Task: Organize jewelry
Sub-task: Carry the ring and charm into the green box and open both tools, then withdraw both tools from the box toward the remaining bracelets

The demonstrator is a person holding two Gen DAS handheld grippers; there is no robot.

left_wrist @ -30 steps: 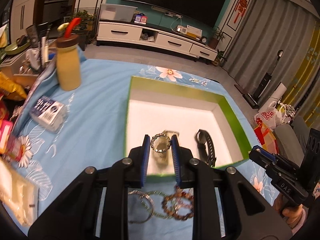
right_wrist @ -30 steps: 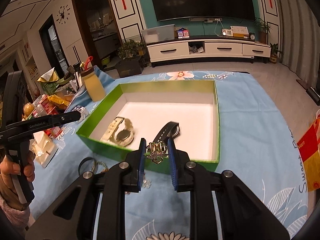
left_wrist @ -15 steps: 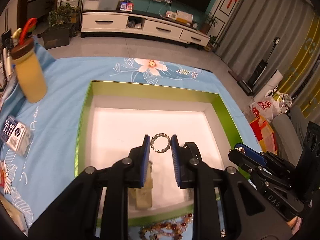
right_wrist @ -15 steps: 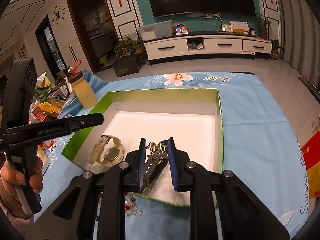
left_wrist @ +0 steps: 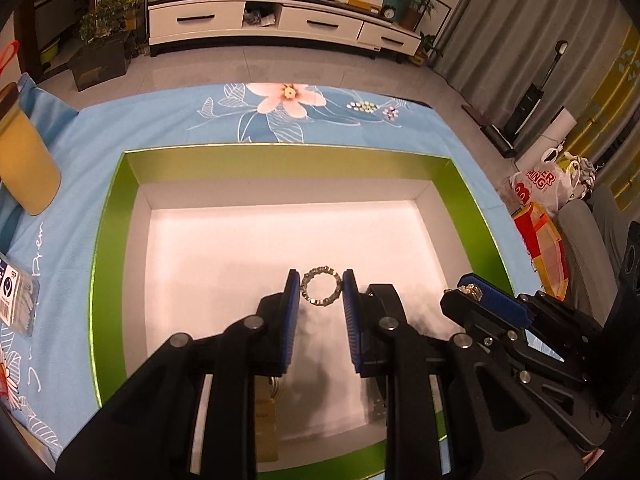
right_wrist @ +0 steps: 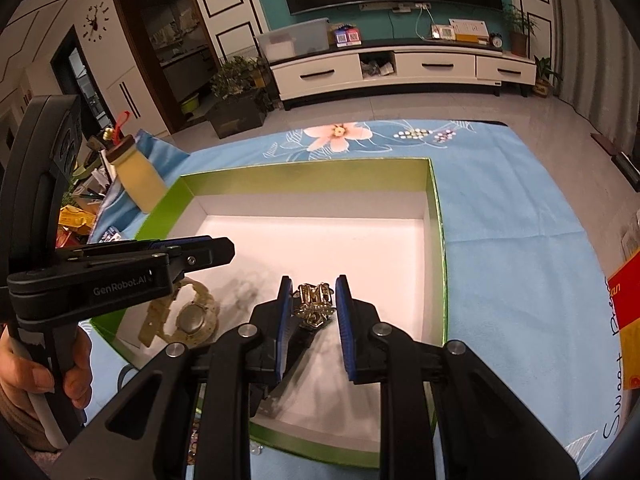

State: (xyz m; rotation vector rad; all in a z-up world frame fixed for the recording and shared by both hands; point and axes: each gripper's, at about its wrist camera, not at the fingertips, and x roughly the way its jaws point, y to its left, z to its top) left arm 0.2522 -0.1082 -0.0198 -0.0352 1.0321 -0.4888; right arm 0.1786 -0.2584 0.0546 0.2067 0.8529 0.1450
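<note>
Jewelry is in both claws at once, and both pieces hang over the open green box [left_wrist: 108,264] rather than lying in it. Nearest to me, the left claw [left_wrist: 321,292] is closed narrow on a small beaded ring bracelet [left_wrist: 321,291], pinched edge to edge between the blue pads so its hoop faces up; the white floor of the box sits directly beneath it, so the coming move looks like a simple lowering and letting go, with no sideways travel needed. Just to its right, the right claw [right_wrist: 311,300] is likewise drawn in on a gold ornate piece [right_wrist: 314,305], a brooch or pendant as far as I can tell, which dangles from the pads above the near right part of the box floor. The two claws are close beside each other, so I'd judge a bump between them the main risk if both drop together. Under them, the box already holds a pale watch [right_wrist: 188,316] lying flat near the left wall, its strap running toward the near edge, and a dark strap [right_wrist: 298,344] lies partly hidden below the right claw. Beyond, the far half of the box is bare white. Outside it, on the blue flowered cloth [right_wrist: 500,208] covering the worktop, a yellow bottle [right_wrist: 138,178] stands off the left corner.
</note>
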